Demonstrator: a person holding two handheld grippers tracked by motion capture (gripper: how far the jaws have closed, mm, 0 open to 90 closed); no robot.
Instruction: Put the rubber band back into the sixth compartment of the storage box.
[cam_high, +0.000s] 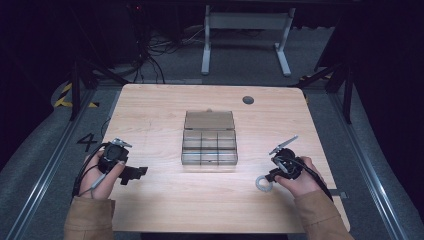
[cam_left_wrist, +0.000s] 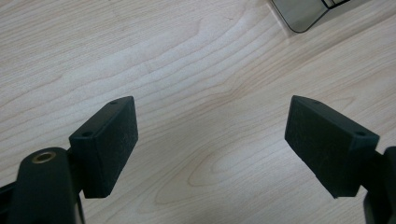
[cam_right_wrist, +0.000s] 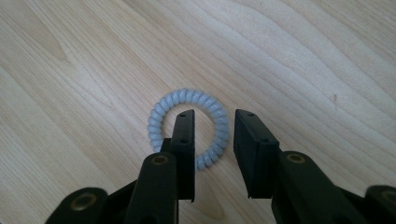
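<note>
Right tool (cam_right_wrist: 214, 156) astride coiled hair tie (cam_right_wrist: 188, 129), rim between jaws

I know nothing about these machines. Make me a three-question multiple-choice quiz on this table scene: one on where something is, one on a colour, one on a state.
1. Where does the spiral hair tie lie?
A. inside the organizer box
B. on the bare table at the right gripper
C. under the left gripper

2. What colour is the hair tie?
A. pale blue-grey
B. red
C. black

3. How do the jaws of the left gripper stand?
A. shut on the hair tie
B. shut on nothing
C. wide apart, nothing between them

Answers:
1 B: the right gripper straddles one side of the ring on the wooden table, apart from the clear organizer box.
2 A: the right gripper view shows it pale blue-grey.
3 C: only bare wood lies between its pads.
</note>
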